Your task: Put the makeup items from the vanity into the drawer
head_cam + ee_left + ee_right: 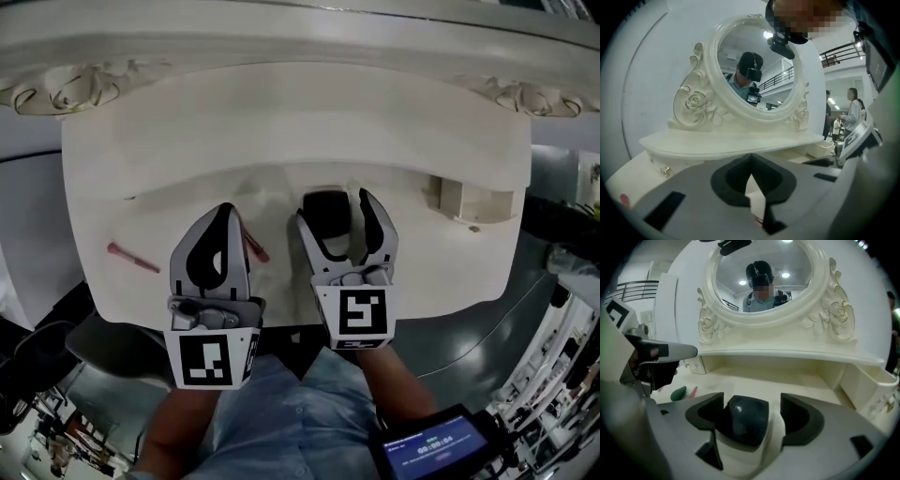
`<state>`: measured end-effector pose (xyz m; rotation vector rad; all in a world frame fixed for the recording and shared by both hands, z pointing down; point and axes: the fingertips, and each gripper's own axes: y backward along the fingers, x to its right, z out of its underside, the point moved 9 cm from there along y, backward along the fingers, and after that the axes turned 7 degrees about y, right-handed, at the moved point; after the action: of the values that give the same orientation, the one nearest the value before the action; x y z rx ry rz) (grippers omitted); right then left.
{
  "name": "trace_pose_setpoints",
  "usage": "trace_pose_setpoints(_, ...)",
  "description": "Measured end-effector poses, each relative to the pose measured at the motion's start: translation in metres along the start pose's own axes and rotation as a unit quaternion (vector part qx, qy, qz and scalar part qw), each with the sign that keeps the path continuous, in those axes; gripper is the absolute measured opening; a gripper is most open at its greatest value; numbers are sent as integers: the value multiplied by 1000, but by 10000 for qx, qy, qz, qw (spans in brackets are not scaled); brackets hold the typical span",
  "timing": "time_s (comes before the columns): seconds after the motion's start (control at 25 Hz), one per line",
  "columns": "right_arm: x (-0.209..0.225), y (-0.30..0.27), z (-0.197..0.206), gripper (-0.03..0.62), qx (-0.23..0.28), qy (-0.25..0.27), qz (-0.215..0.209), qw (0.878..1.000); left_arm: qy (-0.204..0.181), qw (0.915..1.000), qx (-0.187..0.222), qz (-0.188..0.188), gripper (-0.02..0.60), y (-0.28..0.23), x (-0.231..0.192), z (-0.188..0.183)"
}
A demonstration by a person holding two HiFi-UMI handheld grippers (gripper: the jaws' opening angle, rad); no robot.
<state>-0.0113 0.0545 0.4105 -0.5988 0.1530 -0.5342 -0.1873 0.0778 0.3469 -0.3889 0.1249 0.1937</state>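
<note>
Head view: near the front edge of the vanity top [281, 131], the right gripper [335, 208] has its jaws spread wide around a black rounded case [326, 214], which sits close against one jaw and clear of the other. Just beside it, the left gripper [225, 214] has its jaws together, and the red sliver [255, 248] next to them may be a pencil. A pink pencil [131, 256] lies near the left edge.
</note>
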Motion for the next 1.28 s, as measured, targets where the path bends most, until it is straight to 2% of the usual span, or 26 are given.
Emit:
trace_pose_setpoints(0.16, -5, -2, -8, 364, 184, 44, -2, 9998, 53, 9999, -72, 101, 0, -4, -1, 1)
trace_pose_setpoints(0.32, -8, -6, 0, 374, -320, 46, 21, 9995, 56, 9997, -107, 193, 0, -6, -2, 1)
trace_pose_setpoints(0.56, -12, -14, 3, 379, -662, 359, 124, 9971, 74, 9996, -119, 232, 0, -10, -6, 0)
trace_pose_setpoints(0.72, -7, -16, 6, 376, -835, 311, 7, 9960, 86, 9996, -121, 261, 0, -12, -3, 1)
trace_pose_setpoints(0.8, -1, -17, 9, 356, -868, 279, -52, 9958, 215, 9993, -198, 233, 0, -15, 3, 3)
trace_pose_setpoints(0.88, -6, -17, 6, 353, -851, 280, -52, 9960, 418, 9986, -278, 190, 0, -11, 2, -1)
trace_pose_setpoints(0.96, -14, -12, -4, 351, -766, 300, -25, 9966, 447, 9985, -213, 216, 0, -3, -2, -8)
trace_pose_setpoints(1.28, -14, 27, -61, 351, -250, 366, 83, 9990, -21, 9986, 299, 439, 0, 16, 2, -48)
